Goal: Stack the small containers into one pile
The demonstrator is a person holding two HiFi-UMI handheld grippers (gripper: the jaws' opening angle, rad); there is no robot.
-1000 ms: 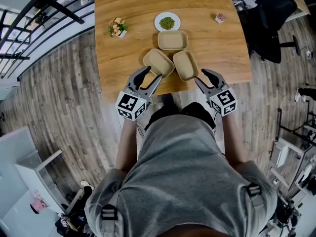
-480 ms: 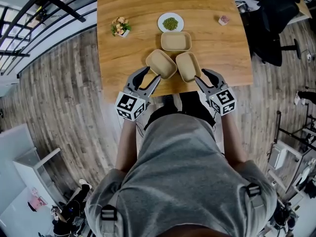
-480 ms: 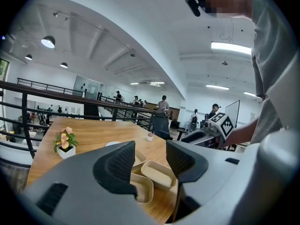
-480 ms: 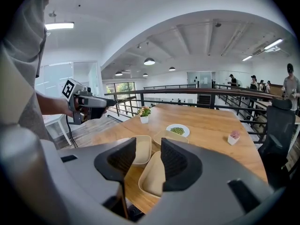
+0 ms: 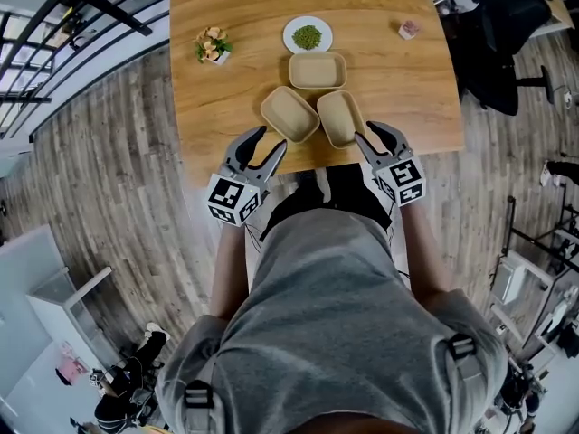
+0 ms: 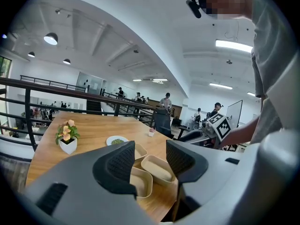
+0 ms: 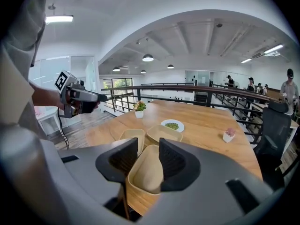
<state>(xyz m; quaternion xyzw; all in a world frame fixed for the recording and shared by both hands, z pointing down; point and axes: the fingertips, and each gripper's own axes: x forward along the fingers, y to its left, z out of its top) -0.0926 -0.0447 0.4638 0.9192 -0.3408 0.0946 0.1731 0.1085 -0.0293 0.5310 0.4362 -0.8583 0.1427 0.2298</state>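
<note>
Three small tan containers sit side by side on the wooden table (image 5: 226,107): a left one (image 5: 289,114), a right one (image 5: 340,117) and a far one (image 5: 317,70). My left gripper (image 5: 260,148) hovers open just short of the left container (image 6: 140,182), with nothing between its jaws. At the near end of the right container is my right gripper (image 5: 375,137). Its jaws have just been closing. In the right gripper view they still stand apart (image 7: 143,161), and that container (image 7: 147,172) shows in the gap. I cannot tell whether a pad touches it.
A white plate of green bits (image 5: 307,36) lies just beyond the far container. A small flower pot (image 5: 213,47) stands at the far left, a pink-topped pot (image 5: 408,30) at the far right. The table's near edge runs right under both grippers. A black office chair (image 5: 498,34) stands at the right.
My right gripper has edged toward the right container's near end and its jaws have narrowed. The left gripper and the three containers have kept their places.
</note>
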